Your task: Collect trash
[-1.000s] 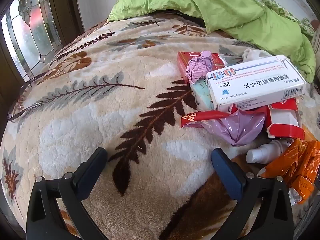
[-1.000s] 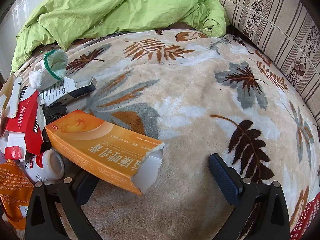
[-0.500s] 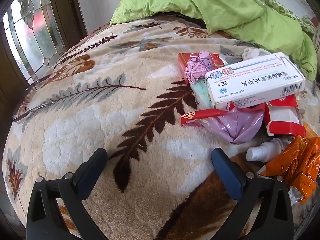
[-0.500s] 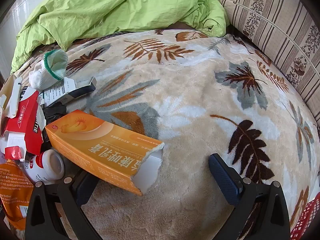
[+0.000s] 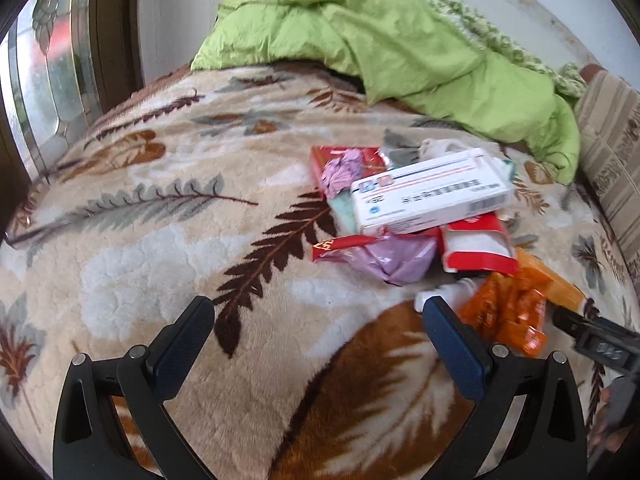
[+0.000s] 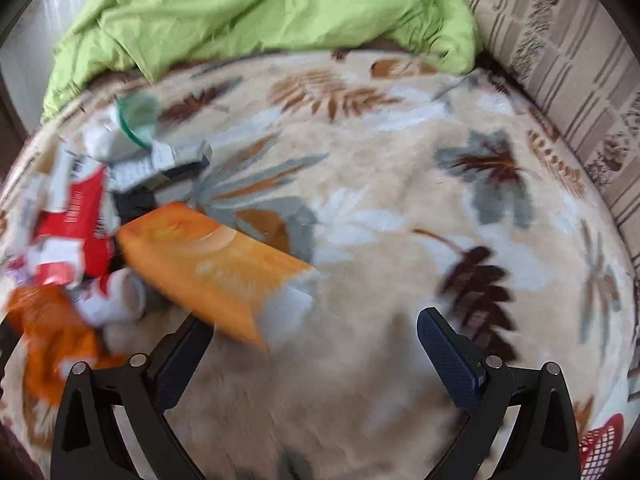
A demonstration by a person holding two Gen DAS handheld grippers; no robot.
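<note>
The trash sits in one heap on the bed's leaf-patterned blanket (image 5: 168,248): a white medicine box (image 5: 432,196) lies on top, with a crumpled purple bag (image 5: 394,262) and a torn red-and-white box (image 5: 478,250) just under it, a small white bottle (image 5: 438,294) and an orange foil wrapper (image 5: 508,314) nearest. All of it lies ahead and to the right of the left tool (image 5: 318,338), whose jaws stand wide apart with nothing between them but blanket; its right finger now overlaps the near end of the bottle. Compared with half a second ago, the left view has pulled back and swung right, so the heap looks farther off and the other tool's dark body shows at the right edge. From the right tool (image 6: 316,338), also spread open and empty, the long orange box (image 6: 212,268) lies ahead-left, its torn open end just in front of the left finger, with the bottle and red box beyond to the left. That view is heavily blurred, which suggests the right tool has just started moving after holding steady. A red mesh basket (image 6: 600,446) peeks in at its lower right, likely the place for the trash. Nothing is collected yet; the orange box looks like the first pick.
</note>
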